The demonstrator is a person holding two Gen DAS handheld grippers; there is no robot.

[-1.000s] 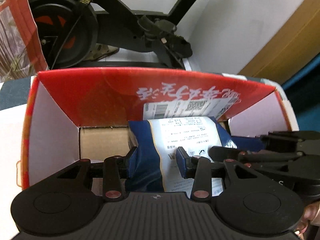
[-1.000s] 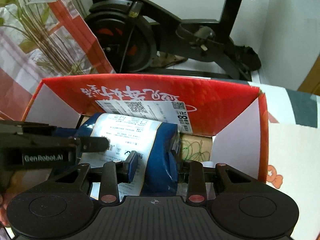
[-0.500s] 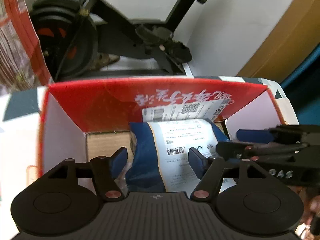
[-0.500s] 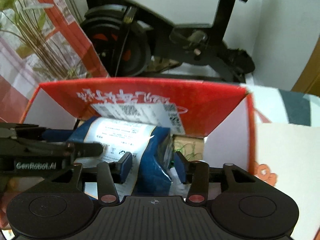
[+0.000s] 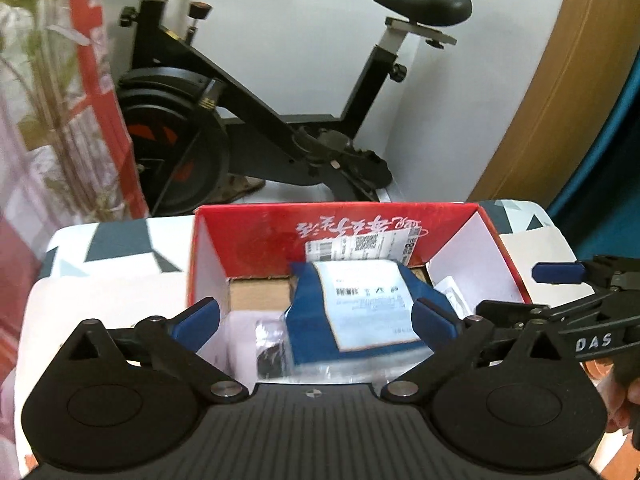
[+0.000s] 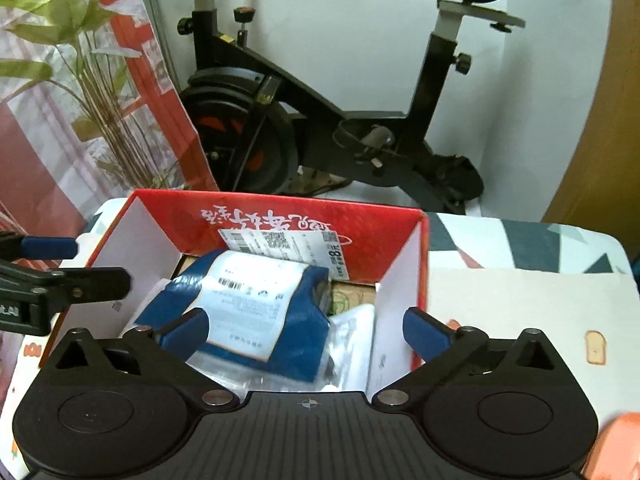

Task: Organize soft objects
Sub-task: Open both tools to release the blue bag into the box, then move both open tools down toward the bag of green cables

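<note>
Between the jaws of the left gripper (image 5: 315,321), in the left wrist view, lay the soft blue plastic package with a white printed label (image 5: 360,312), resting inside the red cardboard box with white inner walls (image 5: 208,264). A second earlier these jaws had pinched that package low in the box; now they were opening, spread wide, with the blue pads (image 5: 196,318) clear of it on both sides and the gripper lifted back above the box. The package's long axis ran away from the jaws toward the far red wall, its label face up and its far end tipped against the shipping label there. Off to the right of the jaws, the right gripper (image 5: 560,292) hung over the box's right wall.

Ahead of the right gripper's (image 6: 306,330) jaws, in the right wrist view, the same package (image 6: 256,304) sat in the box (image 6: 400,240), angled from near left to far right. These jaws too had let go and were opening, touching nothing. The left gripper (image 6: 60,264) showed at the left edge. I judged this item stowed, so both hands were free for the next soft object.
</note>
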